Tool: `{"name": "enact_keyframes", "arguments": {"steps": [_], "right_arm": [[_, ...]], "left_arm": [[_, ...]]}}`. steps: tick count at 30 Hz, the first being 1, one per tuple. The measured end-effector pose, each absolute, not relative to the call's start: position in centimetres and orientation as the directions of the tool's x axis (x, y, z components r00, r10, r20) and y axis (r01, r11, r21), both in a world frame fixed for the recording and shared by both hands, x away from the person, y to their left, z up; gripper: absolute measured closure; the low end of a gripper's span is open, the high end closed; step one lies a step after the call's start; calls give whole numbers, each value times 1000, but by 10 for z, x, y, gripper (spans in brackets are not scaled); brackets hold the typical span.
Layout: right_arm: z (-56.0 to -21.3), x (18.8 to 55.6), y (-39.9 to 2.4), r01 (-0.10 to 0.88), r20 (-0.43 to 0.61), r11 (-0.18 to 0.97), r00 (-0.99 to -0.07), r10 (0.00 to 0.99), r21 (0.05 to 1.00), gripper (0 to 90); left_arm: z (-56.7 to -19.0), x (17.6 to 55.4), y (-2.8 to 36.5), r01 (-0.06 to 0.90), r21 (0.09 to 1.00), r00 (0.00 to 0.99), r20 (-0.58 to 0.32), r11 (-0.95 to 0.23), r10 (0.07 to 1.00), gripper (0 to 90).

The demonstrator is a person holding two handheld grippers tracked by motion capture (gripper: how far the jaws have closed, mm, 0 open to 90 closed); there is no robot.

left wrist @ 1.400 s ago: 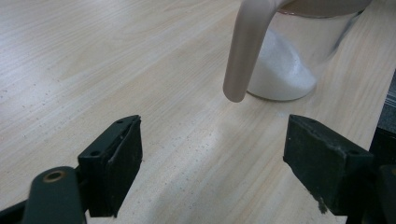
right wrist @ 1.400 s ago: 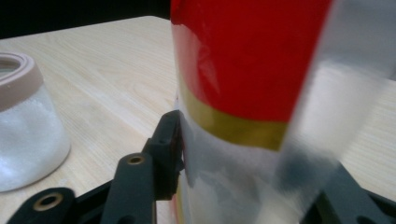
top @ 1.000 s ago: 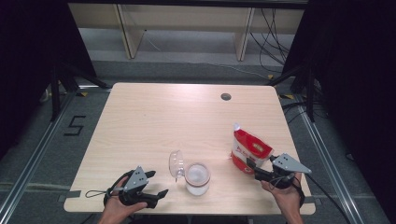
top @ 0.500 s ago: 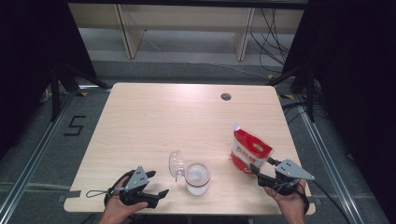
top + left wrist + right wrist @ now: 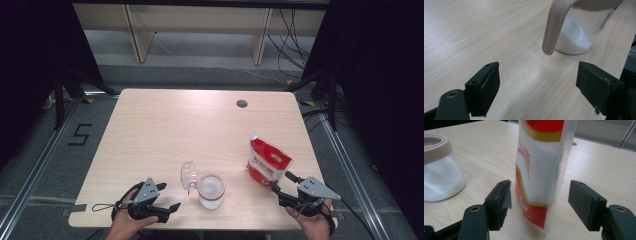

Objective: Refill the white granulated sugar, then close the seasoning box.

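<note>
Right gripper view shows the right gripper (image 5: 539, 202) with jaws just opening wider, the red pouch (image 5: 541, 170) standing free between them, untouched. Beside it, the jar (image 5: 211, 190) sits open for pouring. The left gripper (image 5: 536, 92) waits nearby, jaws apart on the table (image 5: 175, 130).

We hold our left gripper (image 5: 167, 197) low at the near left, our left hand (image 5: 131, 220) wrapped around its body from below. Its jaws stand wide apart with nothing between them, aimed toward the right. Our right gripper (image 5: 281, 182) sits at the near right in our right hand (image 5: 312, 220), pointing up and left. Its jaws have just been opening and stand apart, the pads pressing on nothing.
</note>
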State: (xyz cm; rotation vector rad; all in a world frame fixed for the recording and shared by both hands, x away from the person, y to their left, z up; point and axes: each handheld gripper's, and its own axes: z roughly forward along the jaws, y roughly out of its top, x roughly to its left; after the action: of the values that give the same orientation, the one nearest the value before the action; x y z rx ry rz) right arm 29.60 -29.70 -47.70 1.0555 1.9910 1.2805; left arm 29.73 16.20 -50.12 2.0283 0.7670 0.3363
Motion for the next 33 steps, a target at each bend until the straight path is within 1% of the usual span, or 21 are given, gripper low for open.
{"name": "enact_keyframes", "arguments": {"steps": [1,2,5,6,7,8,12,13,15,17,19,20,21,22,23,25,27,28,29,32,33], "right_arm": [[-477,292,-296,349,-2,216,-524,852,912,352],[-477,293,-298,335,-15,226,-530,848,915,352],[-477,290,-300,331,-4,222,-550,835,917,350],[-477,287,-298,353,24,195,-530,847,915,350],[-478,287,-298,344,3,217,-539,842,913,348],[-478,287,-298,344,3,217,-539,842,913,348],[-478,283,-298,356,10,220,-544,839,908,345],[-478,279,-295,370,32,196,-528,849,908,344],[-479,279,-295,356,5,222,-538,843,908,344],[-479,276,-294,371,17,222,-543,839,902,345],[-480,275,-293,372,-10,251,-542,840,894,345],[-480,275,-292,377,5,245,-553,833,893,345],[-480,275,-292,377,-2,252,-552,834,891,345],[-480,275,-292,382,-3,253,-548,836,889,345],[-480,275,-292,383,-4,256,-549,836,887,345],[-481,275,-293,383,-10,261,-546,837,886,344],[-481,274,-292,400,0,257,-540,842,880,343],[-481,276,-293,386,-17,271,-548,836,882,342],[-481,275,-293,395,-9,270,-550,835,878,342],[-482,276,-293,400,-7,270,-549,836,876,340],[-482,273,-291,424,8,260,-535,845,868,340]], "left_arm": [[-501,297,162,387,836,770,-60,-389,636,188],[-501,298,162,388,834,772,-63,-391,633,187],[-501,297,162,383,840,768,-58,-384,638,188],[-501,297,162,383,840,768,-58,-384,638,188],[-500,297,162,385,840,765,-59,-383,641,188],[-500,297,162,385,840,765,-59,-383,641,188],[-501,297,161,380,852,767,-73,-360,638,188],[-500,296,161,385,850,763,-73,-360,642,188],[-501,297,162,380,852,766,-72,-359,639,188],[-499,296,162,385,847,766,-71,-367,639,188],[-499,296,162,385,847,765,-73,-365,639,188],[-499,296,162,385,847,766,-72,-365,639,188],[-499,296,161,388,850,763,-79,-357,641,188],[-499,296,163,385,844,766,-66,-373,639,188],[-498,296,163,380,850,768,-70,-365,637,188],[-496,299,165,361,842,779,-37,-401,625,189],[-496,297,163,387,849,763,-76,-359,642,192],[-496,297,163,387,849,763,-76,-359,642,196],[-495,297,164,389,846,762,-73,-365,643,201],[-495,297,164,380,847,774,-71,-371,629,281],[-494,297,164,386,841,778,-77,-378,623,302]]}}
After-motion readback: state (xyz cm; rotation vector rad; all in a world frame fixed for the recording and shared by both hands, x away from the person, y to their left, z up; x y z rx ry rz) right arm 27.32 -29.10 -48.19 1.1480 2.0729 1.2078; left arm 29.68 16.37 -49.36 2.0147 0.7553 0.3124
